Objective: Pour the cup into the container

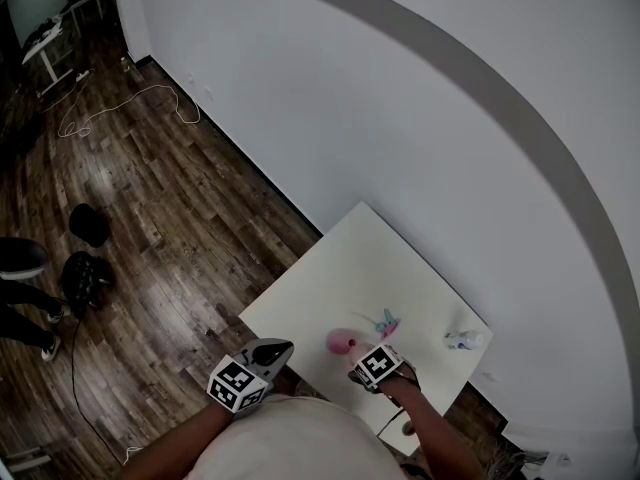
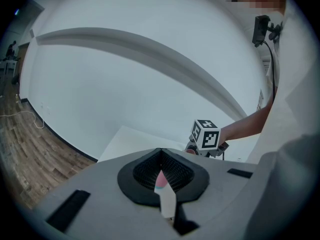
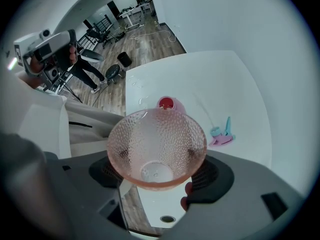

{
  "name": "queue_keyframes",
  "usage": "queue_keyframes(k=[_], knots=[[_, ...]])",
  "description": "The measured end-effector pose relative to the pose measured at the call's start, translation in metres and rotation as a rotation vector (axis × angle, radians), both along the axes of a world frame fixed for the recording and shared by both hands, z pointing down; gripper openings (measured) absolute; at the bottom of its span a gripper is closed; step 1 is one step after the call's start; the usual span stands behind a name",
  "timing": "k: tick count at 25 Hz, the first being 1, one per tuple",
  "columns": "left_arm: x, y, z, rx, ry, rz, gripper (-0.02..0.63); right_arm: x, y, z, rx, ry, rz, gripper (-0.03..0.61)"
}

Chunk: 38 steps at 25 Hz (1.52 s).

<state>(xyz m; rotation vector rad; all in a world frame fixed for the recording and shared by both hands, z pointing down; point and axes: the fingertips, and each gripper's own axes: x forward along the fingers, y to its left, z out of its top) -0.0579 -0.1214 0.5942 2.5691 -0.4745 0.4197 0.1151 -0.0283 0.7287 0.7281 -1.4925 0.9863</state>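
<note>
My right gripper point(image 3: 157, 160) points straight down and is shut on a pink dimpled glass cup point(image 3: 156, 141), its jaws pressing on both sides. The cup hangs tipped over a small pink container point(image 3: 167, 104) on the white table point(image 3: 210, 79); something red shows inside that container. In the head view the container point(image 1: 341, 342) sits just left of the right gripper point(image 1: 374, 368). My left gripper point(image 1: 270, 351) hovers at the table's near left corner, jaws shut point(image 2: 161, 171) with only a thin slit between them and nothing held that I can see.
A teal and pink toy point(image 1: 386, 323) lies beside the container, and a small clear object point(image 1: 463, 340) rests near the table's right corner. A white wall runs behind the table point(image 1: 340, 268). Wooden floor, a cable and a person's legs point(image 1: 25, 298) are at the left.
</note>
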Motion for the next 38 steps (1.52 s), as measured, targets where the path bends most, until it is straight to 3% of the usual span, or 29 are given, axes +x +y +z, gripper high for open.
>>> queue_keyframes(k=[38], knots=[[-0.0007,0.0043,0.0017,-0.006,0.007,0.011,0.011,-0.0022,-0.0004,-0.0053,-0.061,0.011,-0.009,0.373]])
